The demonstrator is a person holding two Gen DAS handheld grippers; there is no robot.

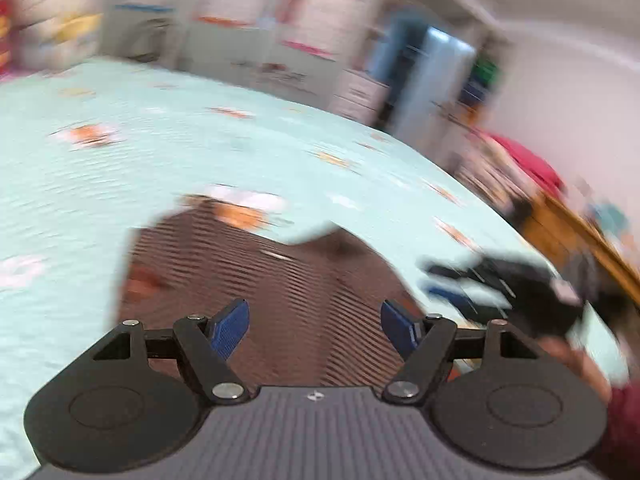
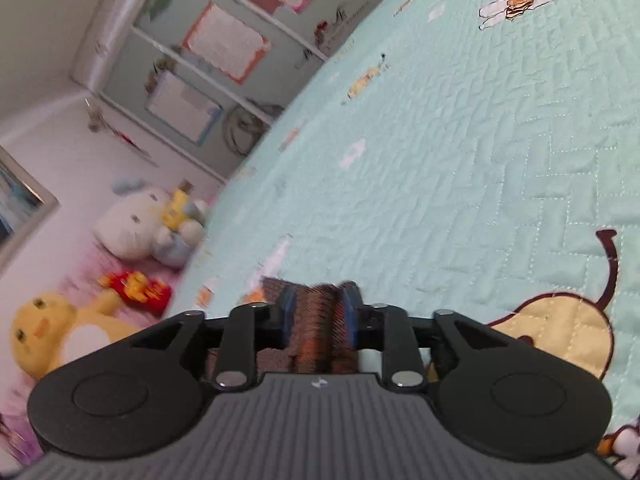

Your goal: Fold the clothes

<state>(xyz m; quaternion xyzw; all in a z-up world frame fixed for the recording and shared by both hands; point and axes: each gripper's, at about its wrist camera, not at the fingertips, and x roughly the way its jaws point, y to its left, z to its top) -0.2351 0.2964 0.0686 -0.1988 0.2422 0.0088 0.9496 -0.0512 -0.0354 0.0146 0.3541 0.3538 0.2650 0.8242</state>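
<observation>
A brown striped garment point(image 1: 288, 280) lies on the light-blue quilted bedspread point(image 1: 160, 160). In the left wrist view, which is blurred, my left gripper point(image 1: 316, 328) hovers over the garment, open, with nothing between its blue pads point(image 1: 230, 332). My right gripper point(image 1: 436, 280) shows as a dark blur at the garment's right edge, held by a hand point(image 1: 576, 360). In the right wrist view a bunched fold of the garment point(image 2: 320, 312) fills the gap of the right gripper point(image 2: 320, 308) and touches both pads. The bedspread point(image 2: 440, 160) stretches ahead of it.
Plush toys, a white one point(image 2: 136, 224) and a yellow one point(image 2: 40, 328), sit on a pink surface beside the bed. A wardrobe with glass doors point(image 2: 208, 80) stands behind. A wooden bed frame point(image 1: 580, 236) and red cloth point(image 1: 528, 160) lie at the right.
</observation>
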